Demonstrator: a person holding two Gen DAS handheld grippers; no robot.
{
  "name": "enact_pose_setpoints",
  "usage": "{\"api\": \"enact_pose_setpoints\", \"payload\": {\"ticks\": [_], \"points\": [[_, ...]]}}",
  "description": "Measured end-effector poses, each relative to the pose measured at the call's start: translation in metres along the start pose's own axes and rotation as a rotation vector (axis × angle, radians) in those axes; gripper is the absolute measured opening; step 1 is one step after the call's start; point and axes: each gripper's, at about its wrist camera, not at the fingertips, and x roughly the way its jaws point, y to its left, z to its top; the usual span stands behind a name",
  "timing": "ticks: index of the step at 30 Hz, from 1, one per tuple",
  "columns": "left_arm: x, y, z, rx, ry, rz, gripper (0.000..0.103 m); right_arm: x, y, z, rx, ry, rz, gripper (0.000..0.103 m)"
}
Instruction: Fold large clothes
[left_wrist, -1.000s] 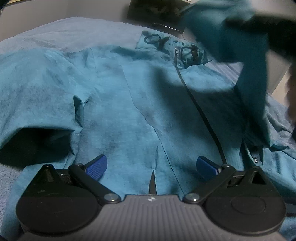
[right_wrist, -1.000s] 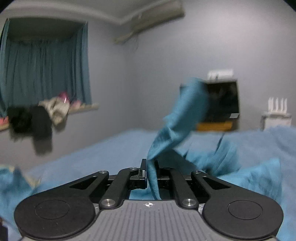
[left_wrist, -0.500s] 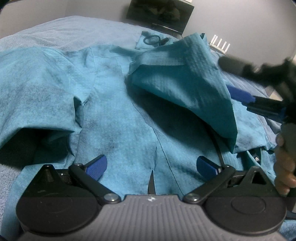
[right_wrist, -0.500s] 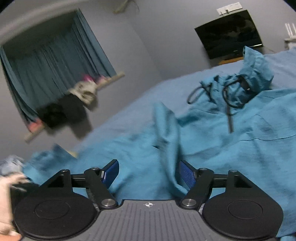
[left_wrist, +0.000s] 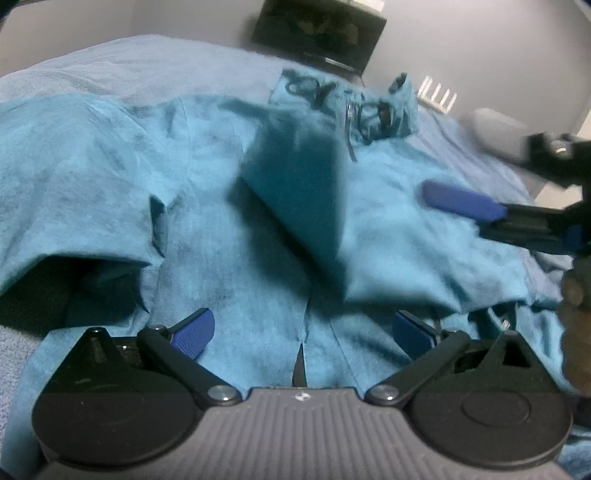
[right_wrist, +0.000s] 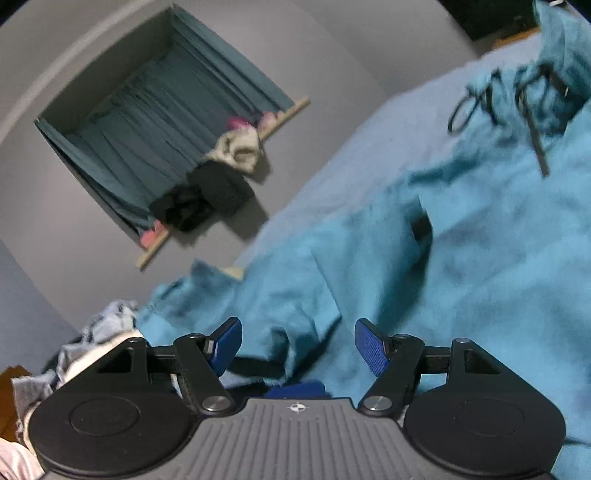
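Observation:
A large teal zip jacket (left_wrist: 229, 236) lies spread on the bed, hood and black drawcords (left_wrist: 332, 96) at the far end. Its right sleeve (left_wrist: 399, 243) lies folded across the front. My left gripper (left_wrist: 301, 330) is open and empty, low over the jacket's hem. My right gripper (right_wrist: 297, 345) is open and empty just above the jacket (right_wrist: 461, 266); it also shows at the right edge of the left wrist view (left_wrist: 480, 210), above the folded sleeve. The drawcords (right_wrist: 509, 99) show at the top right of the right wrist view.
The bed (left_wrist: 129, 62) has a blue cover. A dark TV (left_wrist: 317, 33) stands beyond its far end. A curtained window (right_wrist: 155, 122) with clothes on its sill is on the wall. A pile of pale clothes (right_wrist: 74, 354) lies at the bed's edge.
My right gripper carried the sleeve over the jacket's front, opened and let it go. The sleeve now lies flat across the front. My left gripper has stayed put, open.

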Motion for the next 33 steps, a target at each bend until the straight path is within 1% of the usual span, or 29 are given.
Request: {"api": "enact_pose_setpoints", "payload": {"ticks": [2,3,5,6,7,9,10,11,14,17,19,20,21,22,23,24,26,27,28,30,31,33], "points": [[-0.009,0.002,0.001,-0.014,-0.065,-0.022,0.103,-0.024,0.0,0.009,-0.001,-0.044,-0.015,0.072],[-0.014,0.001,0.001,-0.012,-0.105,-0.026,0.103,-0.035,0.001,0.015,-0.01,-0.063,-0.053,0.072],[-0.024,-0.003,0.003,0.007,-0.184,-0.033,0.103,-0.06,-0.004,0.017,-0.036,-0.087,-0.211,0.072],[-0.027,-0.006,0.005,0.02,-0.214,-0.039,0.103,-0.072,-0.006,0.015,-0.051,-0.093,-0.305,0.072],[-0.029,-0.01,0.008,0.036,-0.234,-0.057,0.102,-0.084,-0.011,0.012,-0.069,-0.097,-0.418,0.07],[-0.025,-0.021,0.018,0.067,-0.222,-0.105,0.102,-0.104,-0.022,0.001,-0.092,-0.097,-0.594,0.063],[-0.019,-0.029,0.024,0.09,-0.205,-0.13,0.1,-0.11,-0.028,-0.005,-0.09,-0.094,-0.639,0.058],[-0.012,-0.039,0.03,0.115,-0.191,-0.15,0.099,-0.115,-0.035,-0.011,-0.084,-0.091,-0.669,0.053],[0.012,-0.068,0.039,0.195,-0.155,-0.191,0.099,-0.118,-0.056,-0.026,-0.06,-0.081,-0.74,0.047],[0.029,-0.09,0.041,0.259,-0.147,-0.169,0.099,-0.114,-0.075,-0.033,-0.037,-0.092,-0.761,0.047],[0.035,-0.098,0.037,0.296,-0.159,-0.119,0.099,-0.115,-0.078,-0.032,-0.031,-0.09,-0.769,0.047],[0.032,-0.099,0.033,0.294,-0.164,-0.126,0.095,-0.114,-0.079,-0.035,-0.033,-0.092,-0.773,0.047],[0.026,-0.1,0.031,0.283,-0.176,-0.156,0.095,-0.112,-0.083,-0.037,-0.034,-0.091,-0.775,0.047],[0.02,-0.102,0.03,0.279,-0.191,-0.212,0.095,-0.112,-0.084,-0.038,-0.032,-0.088,-0.777,0.046],[0.017,-0.107,0.028,0.302,-0.205,-0.252,0.095,-0.106,-0.088,-0.039,-0.028,-0.088,-0.775,0.047],[0.017,-0.116,0.026,0.351,-0.211,-0.255,0.095,-0.105,-0.089,-0.039,-0.022,-0.091,-0.772,0.047],[0.029,-0.128,0.022,0.429,-0.184,-0.2,0.095,-0.105,-0.089,-0.039,-0.021,-0.097,-0.77,0.047],[0.036,-0.128,0.021,0.438,-0.167,-0.168,0.095,-0.104,-0.089,-0.039,-0.025,-0.103,-0.773,0.047],[0.045,-0.124,0.021,0.42,-0.152,-0.127,0.095,-0.103,-0.089,-0.039,-0.032,-0.109,-0.776,0.047],[0.054,-0.109,0.023,0.35,-0.137,-0.055,0.095,-0.102,-0.087,-0.039,-0.053,-0.116,-0.798,0.047],[0.058,-0.099,0.027,0.307,-0.14,0.004,0.095,-0.103,-0.087,-0.039,-0.069,-0.121,-0.823,0.046],[0.061,-0.081,0.032,0.262,-0.158,0.119,0.095,-0.106,-0.089,-0.04,-0.1,-0.128,-0.886,0.046]]}}
